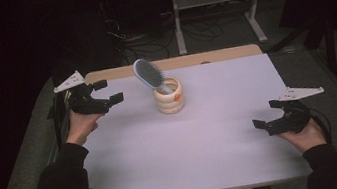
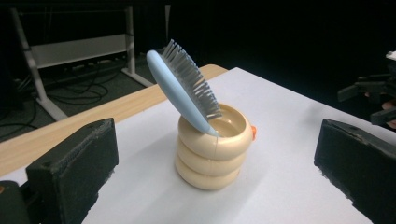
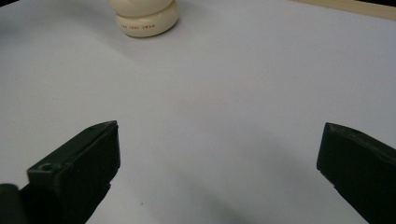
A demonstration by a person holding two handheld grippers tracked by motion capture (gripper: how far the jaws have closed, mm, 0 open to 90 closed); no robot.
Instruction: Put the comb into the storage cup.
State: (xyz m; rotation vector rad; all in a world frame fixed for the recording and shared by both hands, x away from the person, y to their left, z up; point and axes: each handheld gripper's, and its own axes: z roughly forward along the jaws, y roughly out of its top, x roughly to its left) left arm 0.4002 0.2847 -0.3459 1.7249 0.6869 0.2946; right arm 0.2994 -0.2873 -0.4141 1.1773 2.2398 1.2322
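- The left gripper (image 1: 106,94) has its black jaws spread wide with nothing between them; in the left gripper view its padded fingertips (image 2: 77,161) stand at either side, pointed at the holder.
- It hovers above the far left corner of the bench, near the holder but apart from it, held by the person's left hand (image 1: 80,128).
- The right gripper (image 1: 267,117) also has its jaws wide apart and empty; in the right gripper view only bare bench surface lies between them.
- It sits low over the near right edge of the bench, well apart from the holder, in the person's right hand (image 1: 308,135).
- The cream ribbed holder of three stacked rings (image 1: 169,97) stands upright on the far middle of the bench, with a small orange knob on its side.
- The light blue plastic hairbrush with grey bristles (image 1: 148,74) stands in the holder, handle down inside, head tilted up toward the left gripper's side and leaning on the rim, bristles facing away from that gripper.
- The bench (image 1: 213,138) has a white top with a wooden strip along the far edge.
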